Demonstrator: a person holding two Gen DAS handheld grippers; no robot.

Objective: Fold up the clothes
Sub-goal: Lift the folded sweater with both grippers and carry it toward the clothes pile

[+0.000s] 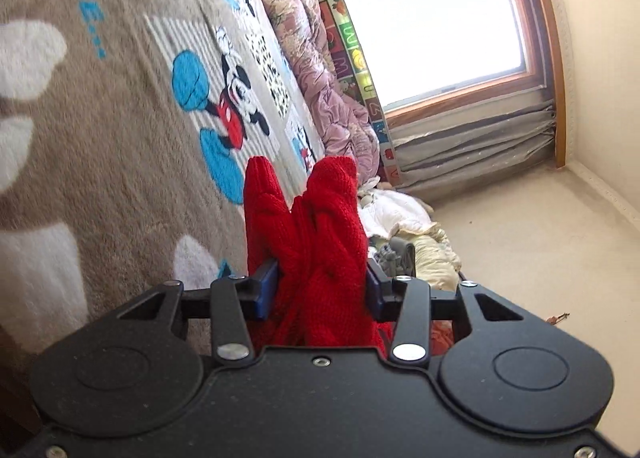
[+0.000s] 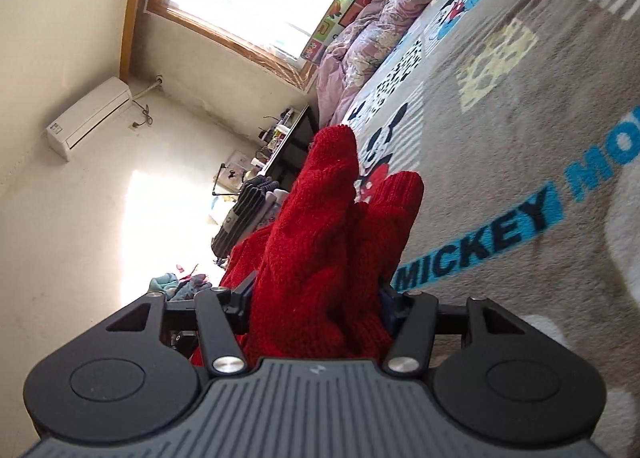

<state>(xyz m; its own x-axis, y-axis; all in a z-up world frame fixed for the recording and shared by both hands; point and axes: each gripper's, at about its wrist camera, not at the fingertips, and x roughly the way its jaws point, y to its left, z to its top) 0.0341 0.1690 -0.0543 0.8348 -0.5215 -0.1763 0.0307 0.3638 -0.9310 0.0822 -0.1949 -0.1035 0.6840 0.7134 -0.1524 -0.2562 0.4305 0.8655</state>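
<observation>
Sweater: red knit sweater (image 1: 312,242), lifted above the Mickey Mouse blanket (image 1: 120,177).
Tools: left tool (image 1: 320,290) and right tool (image 2: 316,298) each clamp bunched knit.
Risk: thick bunches could slip, dropping one side.

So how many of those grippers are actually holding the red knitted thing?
2. The left gripper is clamped on a bunch of the red knitted garment, and the right gripper grips another bunch of it, both held above the Mickey Mouse blanket.
</observation>
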